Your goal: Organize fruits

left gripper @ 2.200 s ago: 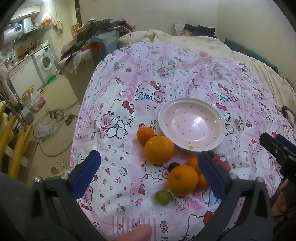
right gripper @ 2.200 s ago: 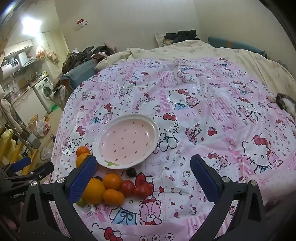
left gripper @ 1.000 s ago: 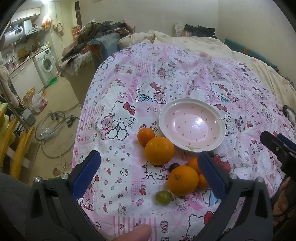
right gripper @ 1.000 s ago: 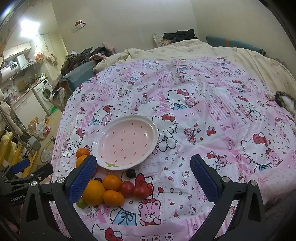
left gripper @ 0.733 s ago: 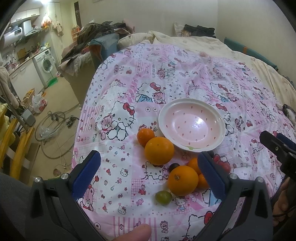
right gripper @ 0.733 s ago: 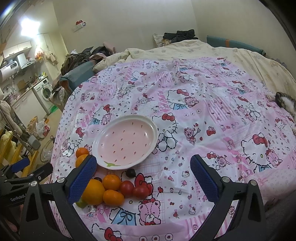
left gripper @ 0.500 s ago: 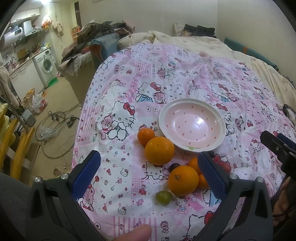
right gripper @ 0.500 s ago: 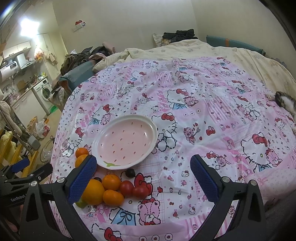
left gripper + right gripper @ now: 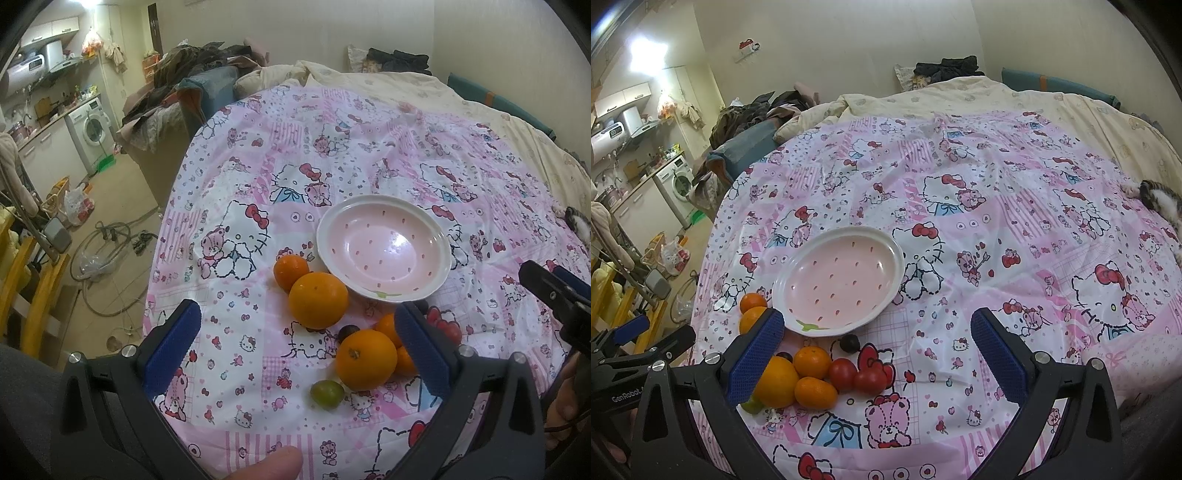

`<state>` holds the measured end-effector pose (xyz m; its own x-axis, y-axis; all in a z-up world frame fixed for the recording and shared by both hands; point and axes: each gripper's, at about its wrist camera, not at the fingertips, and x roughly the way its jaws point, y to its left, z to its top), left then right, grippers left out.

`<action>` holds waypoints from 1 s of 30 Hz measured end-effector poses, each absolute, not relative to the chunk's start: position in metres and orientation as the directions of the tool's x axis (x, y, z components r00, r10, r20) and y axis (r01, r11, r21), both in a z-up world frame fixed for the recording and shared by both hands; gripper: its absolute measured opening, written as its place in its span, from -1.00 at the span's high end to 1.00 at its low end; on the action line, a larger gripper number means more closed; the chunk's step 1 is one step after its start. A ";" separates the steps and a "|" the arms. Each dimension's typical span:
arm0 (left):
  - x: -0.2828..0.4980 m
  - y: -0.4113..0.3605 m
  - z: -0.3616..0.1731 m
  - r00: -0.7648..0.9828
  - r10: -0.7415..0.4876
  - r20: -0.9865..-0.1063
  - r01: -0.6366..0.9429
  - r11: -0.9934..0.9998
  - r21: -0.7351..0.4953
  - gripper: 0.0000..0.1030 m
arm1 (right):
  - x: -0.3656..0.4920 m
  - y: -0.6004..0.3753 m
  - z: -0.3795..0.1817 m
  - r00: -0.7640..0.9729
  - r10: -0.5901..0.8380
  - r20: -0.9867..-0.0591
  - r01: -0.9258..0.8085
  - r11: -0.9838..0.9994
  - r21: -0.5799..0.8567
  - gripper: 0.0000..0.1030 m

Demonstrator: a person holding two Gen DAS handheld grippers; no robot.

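An empty pink plate (image 9: 384, 249) (image 9: 842, 280) sits on a Hello Kitty cloth. Before it lie loose fruits: a big orange (image 9: 318, 300), a small orange (image 9: 291, 271), another big orange (image 9: 366, 360) (image 9: 777, 382), small oranges (image 9: 812, 362) (image 9: 815, 392), two red tomatoes (image 9: 843, 373) (image 9: 871, 380), dark plums (image 9: 348, 331) (image 9: 849, 343) and a green fruit (image 9: 327, 394). My left gripper (image 9: 299, 354) is open and empty above the fruits. My right gripper (image 9: 877, 358) is open and empty, right of the fruits.
The cloth (image 9: 369, 147) covers a bed; its left edge drops to the floor (image 9: 122, 206). A cat's paw (image 9: 1156, 195) lies at the far right. The right gripper's tip shows in the left wrist view (image 9: 554, 291). Clothes pile up behind.
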<state>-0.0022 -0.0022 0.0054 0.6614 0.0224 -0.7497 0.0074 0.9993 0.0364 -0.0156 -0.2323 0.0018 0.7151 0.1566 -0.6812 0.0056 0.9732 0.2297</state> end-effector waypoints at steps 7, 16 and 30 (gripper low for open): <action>-0.002 -0.003 0.004 0.664 0.018 -0.748 0.009 0.999 0.033 -1.00 | -0.016 -0.233 -0.001 0.713 0.158 -0.683 0.005 0.973 0.231 -1.00; -0.001 -0.003 0.001 0.659 0.021 -0.752 0.007 0.999 0.034 -1.00 | -0.016 -0.234 -0.001 0.711 0.160 -0.685 0.007 0.972 0.234 -1.00; -0.001 0.001 0.001 0.656 0.032 -0.754 -0.008 0.999 0.035 -1.00 | -0.012 -0.234 -0.001 0.682 0.191 -0.706 0.002 0.965 0.264 -1.00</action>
